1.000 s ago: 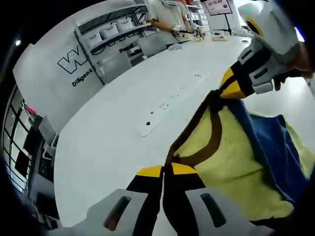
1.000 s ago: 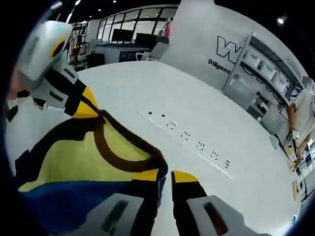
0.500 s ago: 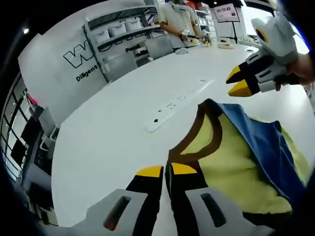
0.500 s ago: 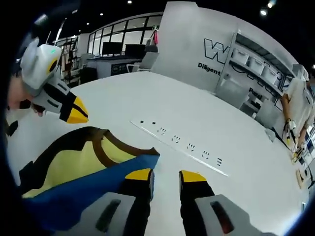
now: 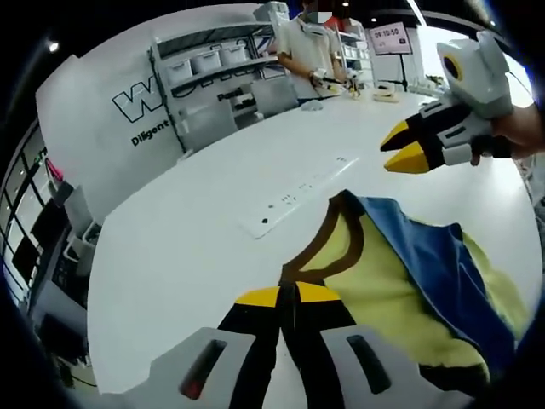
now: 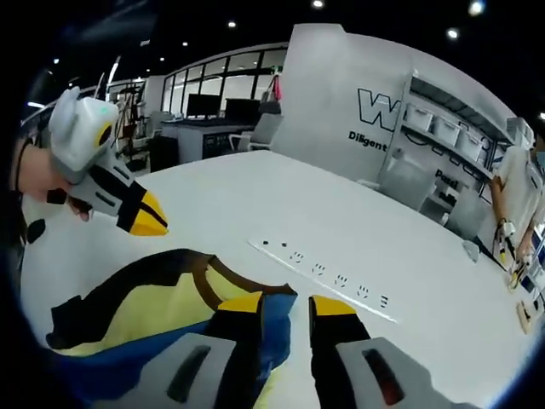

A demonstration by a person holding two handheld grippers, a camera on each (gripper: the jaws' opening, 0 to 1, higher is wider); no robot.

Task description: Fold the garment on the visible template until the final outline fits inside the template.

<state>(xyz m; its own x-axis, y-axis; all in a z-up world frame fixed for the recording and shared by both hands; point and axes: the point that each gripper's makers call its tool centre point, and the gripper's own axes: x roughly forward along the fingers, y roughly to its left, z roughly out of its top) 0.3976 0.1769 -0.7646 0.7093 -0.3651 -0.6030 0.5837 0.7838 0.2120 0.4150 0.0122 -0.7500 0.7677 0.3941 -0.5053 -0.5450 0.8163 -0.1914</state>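
The garment (image 5: 400,281) is yellow with a brown collar band and a blue layer folded over it, and it lies on the white table (image 5: 187,230). My left gripper (image 5: 288,296) has its jaws together, with the collar's corner just past the tips. From the right gripper view, the left gripper (image 6: 149,223) hangs a little above the garment (image 6: 128,315), with white table between them. My right gripper (image 6: 287,305) is open, its jaws over the blue edge and holding nothing. Seen from the left gripper view, the right gripper (image 5: 404,146) floats above the cloth's far side in a person's hand.
A flat strip of sockets (image 5: 302,183) (image 6: 328,268) lies in the table beyond the garment. A person (image 5: 311,43) works at the table's far end. Shelves with bins (image 5: 204,60) stand against a white wall (image 6: 341,102).
A second ago both grippers held the collar taut. The right gripper has opened and lifted away, the left has drawn off too, and the garment has dropped flat with the blue layer over it.
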